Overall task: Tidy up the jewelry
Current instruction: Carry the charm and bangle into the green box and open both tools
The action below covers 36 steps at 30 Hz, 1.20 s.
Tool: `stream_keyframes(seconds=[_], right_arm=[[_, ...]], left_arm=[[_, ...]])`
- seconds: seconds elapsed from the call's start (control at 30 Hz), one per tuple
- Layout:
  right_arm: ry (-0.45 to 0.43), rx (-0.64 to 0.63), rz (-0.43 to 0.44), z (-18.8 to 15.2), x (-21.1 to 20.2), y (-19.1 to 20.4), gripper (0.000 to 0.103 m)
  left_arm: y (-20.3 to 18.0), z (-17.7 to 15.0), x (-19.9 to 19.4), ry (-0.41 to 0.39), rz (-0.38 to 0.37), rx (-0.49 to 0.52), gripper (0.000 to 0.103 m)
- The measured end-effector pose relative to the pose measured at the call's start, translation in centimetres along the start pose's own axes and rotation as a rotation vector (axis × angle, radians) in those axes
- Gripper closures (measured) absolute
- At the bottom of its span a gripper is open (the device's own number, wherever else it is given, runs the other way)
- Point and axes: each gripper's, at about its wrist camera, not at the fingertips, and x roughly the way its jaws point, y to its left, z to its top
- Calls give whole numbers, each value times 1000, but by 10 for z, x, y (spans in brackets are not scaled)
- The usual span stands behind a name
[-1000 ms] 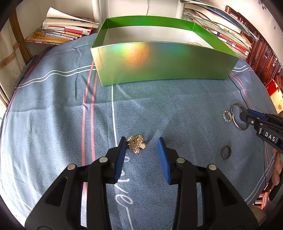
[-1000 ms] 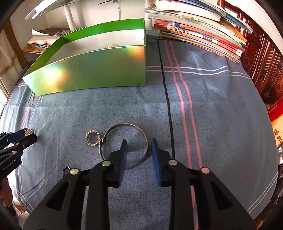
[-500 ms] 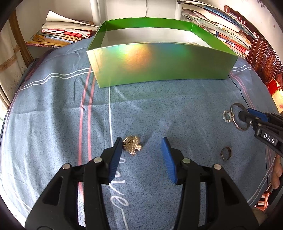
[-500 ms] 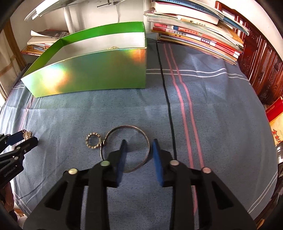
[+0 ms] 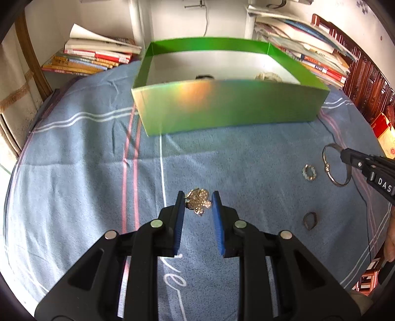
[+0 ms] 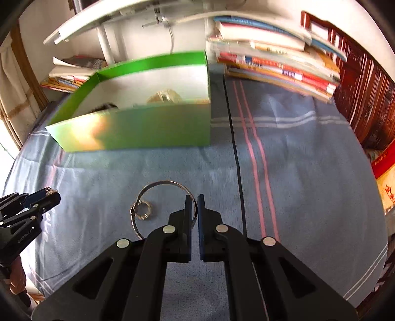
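The left gripper [image 5: 198, 202] is angled downward, its jaws just narrowed onto a flower brooch [image 5: 199, 204]. The right gripper [image 6: 194, 205], likewise tilted down, is clamped on a bangle [image 6: 158, 195].

Home, looks like a study or bedroom corner; blue cotton cloth with pink and white stripes [image 5: 74, 158] covers the surface like a bedsheet; untidy stacks of paperback books and magazines [image 5: 91, 59] at its far left and far right [image 6: 276, 66] edges; carved dark-red wooden furniture [image 6: 365, 93] along the right edge; white wall with a hanging cord [image 5: 206, 22] behind.
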Motion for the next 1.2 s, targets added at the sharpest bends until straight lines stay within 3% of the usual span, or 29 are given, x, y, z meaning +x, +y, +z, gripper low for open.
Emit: stream_keyframes(seconds=[0.37,0.43,0.57,0.8,0.83,0.87,0.9,0.93,0.97,1.2], right_arm=[[-267,-27,72,111,-49,10,98],[-273,-25,93,129,-40,13,98],[-198,-5,125,157,9,28,98],[-135,-7,95,163,76,48,97],[-142,-3,91,163,78,48,93],[-147,3,90,163,76,47,82],[-150,6,100,162,73,45,75],[-152,8,111,162,67,42,69],[-155,7,114,160,61,40,69],[-209,-41,87,105,-15,10,69]], left_arm=[[15,95,-47,-190,26,22,81],[19,119,-46,-213,9,21,81],[24,161,-15,-197,12,11,81],[34,188,55,-95,49,-23,81],[34,188,60,-82,52,-25,80],[36,189,64,-70,49,-28,80],[37,189,66,-65,39,-34,79],[39,187,66,-66,35,-40,70],[41,187,63,-73,33,-45,59],[33,152,0,-168,46,-15,53]])
